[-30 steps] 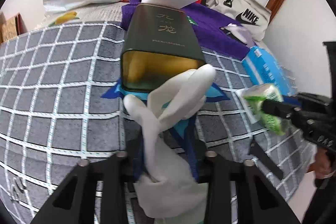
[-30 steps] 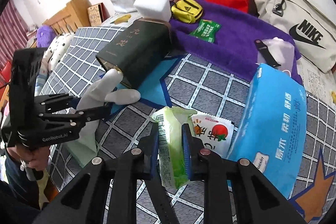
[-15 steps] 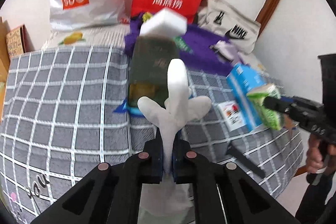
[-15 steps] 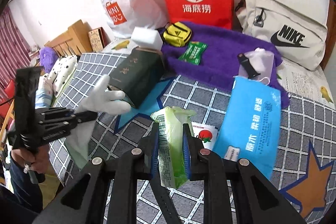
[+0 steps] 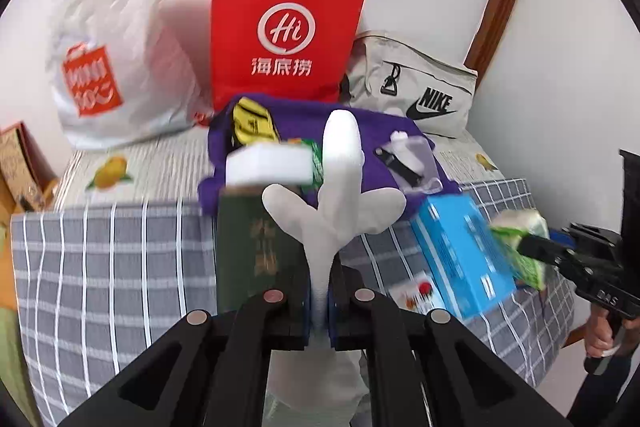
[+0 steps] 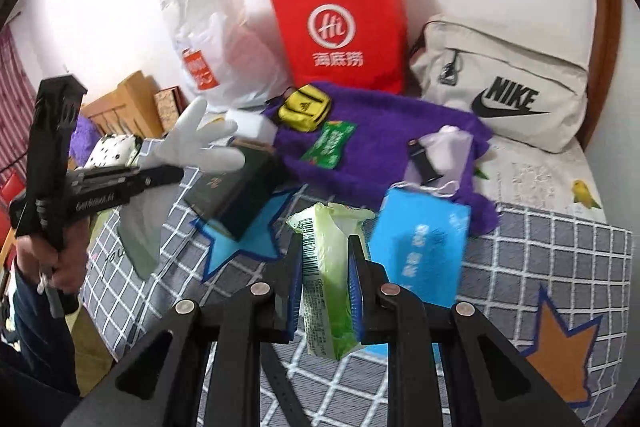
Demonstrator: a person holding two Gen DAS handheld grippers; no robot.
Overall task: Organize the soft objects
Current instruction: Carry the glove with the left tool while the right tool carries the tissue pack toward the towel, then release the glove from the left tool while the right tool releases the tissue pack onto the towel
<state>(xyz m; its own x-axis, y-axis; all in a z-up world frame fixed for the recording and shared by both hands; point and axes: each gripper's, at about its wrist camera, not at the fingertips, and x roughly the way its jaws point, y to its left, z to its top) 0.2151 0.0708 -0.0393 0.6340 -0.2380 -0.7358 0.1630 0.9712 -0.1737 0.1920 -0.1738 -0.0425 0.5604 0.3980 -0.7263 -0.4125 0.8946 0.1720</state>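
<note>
- Bed (image 6: pixel 560 251) with grey checked cover carries the clutter; red paper bag (image 6: pixel 340 27), white plastic bag (image 6: pixel 216 39) and beige sports bag (image 6: pixel 500 79) stand at the far edge — we take one of these as the likely drop point, though which is not clear.
- Purple towel (image 6: pixel 380 155) lies before the bags, blue tissue pack (image 6: pixel 420 247) just beside it.
- Left hand-held gripper (image 5: pixel 320 307): closed tight on the white glove (image 5: pixel 336 211), fingers splayed upward, clear of the bed.
- Right hand-held gripper (image 6: pixel 326 291): clamped on the green packet (image 6: pixel 326 279), lifted off the cover.
- To do well, we carry both high over the dark green tin (image 5: pixel 256 247) and white sponge block (image 5: pixel 268 167), and keep grips firm — the limp glove could snag.
</note>
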